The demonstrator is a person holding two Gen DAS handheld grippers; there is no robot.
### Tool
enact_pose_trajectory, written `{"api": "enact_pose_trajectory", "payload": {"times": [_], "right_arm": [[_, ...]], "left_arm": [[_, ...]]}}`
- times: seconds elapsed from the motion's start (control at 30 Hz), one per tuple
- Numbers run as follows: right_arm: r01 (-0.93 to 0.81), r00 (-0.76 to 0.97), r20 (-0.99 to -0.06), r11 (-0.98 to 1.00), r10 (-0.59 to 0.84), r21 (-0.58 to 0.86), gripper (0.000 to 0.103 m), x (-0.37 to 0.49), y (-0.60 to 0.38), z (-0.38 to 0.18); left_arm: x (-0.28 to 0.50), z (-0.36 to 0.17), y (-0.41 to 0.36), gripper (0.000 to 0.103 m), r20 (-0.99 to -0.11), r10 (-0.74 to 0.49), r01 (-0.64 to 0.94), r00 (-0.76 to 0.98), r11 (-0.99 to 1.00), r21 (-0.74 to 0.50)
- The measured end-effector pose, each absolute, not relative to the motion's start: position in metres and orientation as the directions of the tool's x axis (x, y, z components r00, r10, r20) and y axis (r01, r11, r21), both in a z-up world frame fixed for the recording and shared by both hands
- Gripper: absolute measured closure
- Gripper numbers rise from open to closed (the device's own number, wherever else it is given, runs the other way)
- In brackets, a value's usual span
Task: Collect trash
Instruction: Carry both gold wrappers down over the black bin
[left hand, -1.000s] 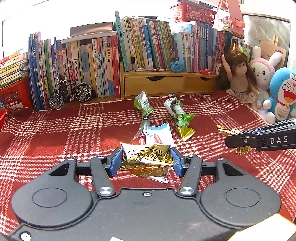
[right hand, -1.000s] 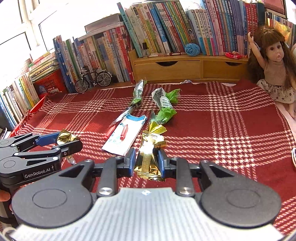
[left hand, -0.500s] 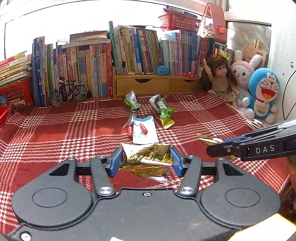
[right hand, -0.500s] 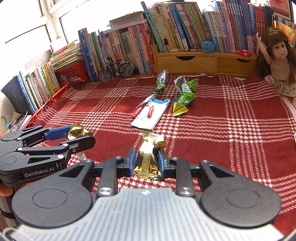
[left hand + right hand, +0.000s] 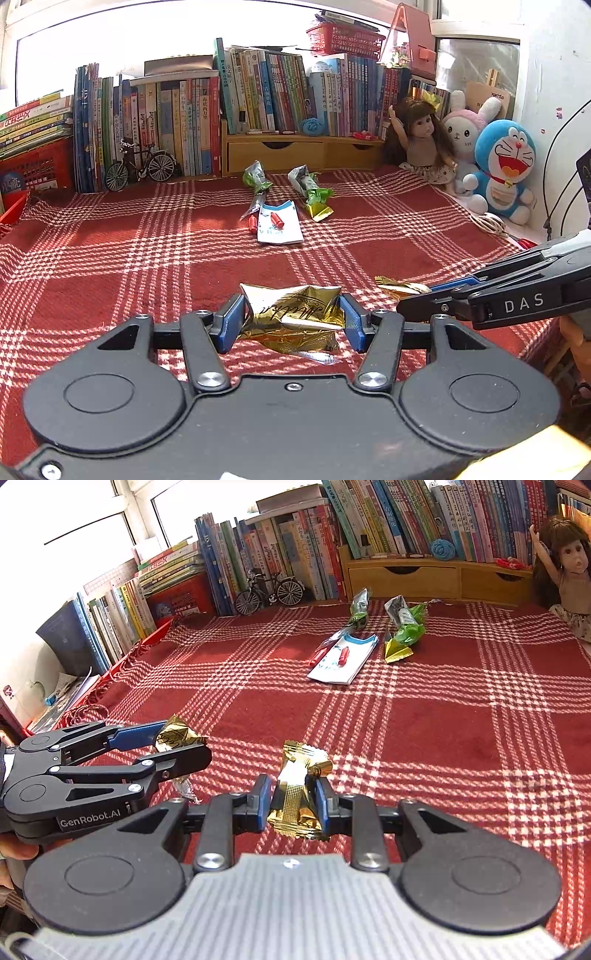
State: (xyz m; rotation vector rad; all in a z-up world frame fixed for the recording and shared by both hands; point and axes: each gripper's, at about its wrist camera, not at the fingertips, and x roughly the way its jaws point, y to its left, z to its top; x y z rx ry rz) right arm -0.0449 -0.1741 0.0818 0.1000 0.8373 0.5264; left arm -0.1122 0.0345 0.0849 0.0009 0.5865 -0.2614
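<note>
My left gripper (image 5: pixel 291 317) is shut on a crumpled gold chocolate wrapper (image 5: pixel 291 314), held above the red plaid cloth (image 5: pixel 147 258). In the right wrist view this same gripper (image 5: pixel 177 746) shows at the left with the gold wrapper (image 5: pixel 173 734). My right gripper (image 5: pixel 291 801) is shut on a second gold wrapper (image 5: pixel 299 790); it also shows at the right in the left wrist view (image 5: pixel 410 301). Far off on the cloth lie two green wrappers (image 5: pixel 256 179) (image 5: pixel 314 192), a small gold piece (image 5: pixel 319 212) and a white packet with red pieces (image 5: pixel 279 227).
Rows of books (image 5: pixel 166 122) and a wooden drawer shelf (image 5: pixel 295 151) line the back. A toy bicycle (image 5: pixel 140 168) stands at back left, a red basket (image 5: pixel 33 166) further left. A doll (image 5: pixel 421 140) and plush toys (image 5: pixel 502 166) sit at the right, by a coiled cable (image 5: pixel 487 223).
Both grippers have drawn back from the far trash toward the near edge of the cloth, each keeping its gold wrapper. The remaining wrappers now look smaller and farther away.
</note>
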Motion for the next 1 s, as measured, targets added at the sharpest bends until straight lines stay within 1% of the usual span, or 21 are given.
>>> {"api": "enact_pose_trajectory", "payload": {"times": [0.27, 0.47, 0.7, 0.87, 1.0], "right_arm": [[-0.427, 0.516, -0.697, 0.855, 0.498, 0.295, 0.071, -0.073, -0.171, 0.069], [-0.439, 0.486, -0.703, 0.840, 0.519, 0.317, 0.071, -0.095, -0.169, 0.059], [-0.451, 0.449, -0.705, 0.821, 0.549, 0.351, 0.071, -0.122, -0.170, 0.053], [-0.482, 0.423, -0.716, 0.807, 0.555, 0.341, 0.071, -0.141, -0.165, 0.046], [-0.481, 0.391, -0.733, 0.802, 0.557, 0.353, 0.071, -0.150, -0.165, 0.035]], "left_arm": [[-0.144, 0.071, 0.035, 0.050, -0.561, -0.263, 0.262, 0.785, 0.961, -0.085], [-0.168, 0.063, 0.038, 0.050, -0.581, -0.289, 0.269, 0.761, 0.955, -0.123], [-0.199, 0.059, 0.035, 0.050, -0.582, -0.303, 0.300, 0.755, 0.948, -0.106], [-0.217, 0.050, 0.033, 0.050, -0.608, -0.316, 0.314, 0.729, 0.943, -0.114], [-0.226, 0.038, 0.033, 0.050, -0.650, -0.330, 0.310, 0.685, 0.939, -0.151]]}}
